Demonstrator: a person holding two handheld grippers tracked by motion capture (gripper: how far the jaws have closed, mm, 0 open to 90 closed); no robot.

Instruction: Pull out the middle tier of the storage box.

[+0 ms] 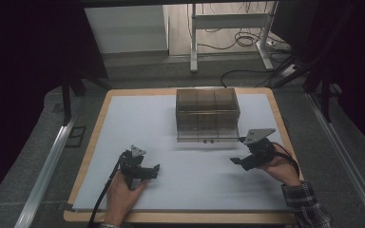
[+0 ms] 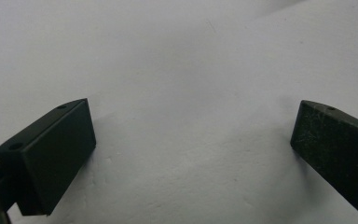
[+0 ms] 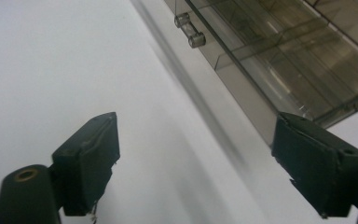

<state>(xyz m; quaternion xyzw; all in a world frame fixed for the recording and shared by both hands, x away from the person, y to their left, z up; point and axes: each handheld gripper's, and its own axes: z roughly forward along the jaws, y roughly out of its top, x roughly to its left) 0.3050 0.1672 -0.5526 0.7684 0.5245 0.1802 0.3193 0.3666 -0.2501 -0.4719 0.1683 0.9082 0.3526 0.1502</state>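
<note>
A clear smoky plastic organiser box (image 1: 207, 114) with several compartments stands at the far middle of the white mat (image 1: 171, 123); two small knobs (image 1: 208, 141) sit on its near face. My left gripper (image 1: 148, 171) lies low on the mat at the near left, held by a hand, its jaws wide apart and empty over bare mat (image 2: 191, 140). My right gripper (image 1: 240, 156) hovers near the box's front right corner, open and empty. In the right gripper view the box (image 3: 279, 60) runs diagonally across the upper right, its knobs (image 3: 190, 31) at the top.
The mat lies on a wooden board (image 1: 95, 137) with edges all round. Metal rails (image 1: 47, 166) flank the board on both sides. A table frame (image 1: 228, 28) and cables (image 1: 247, 40) stand on the floor beyond.
</note>
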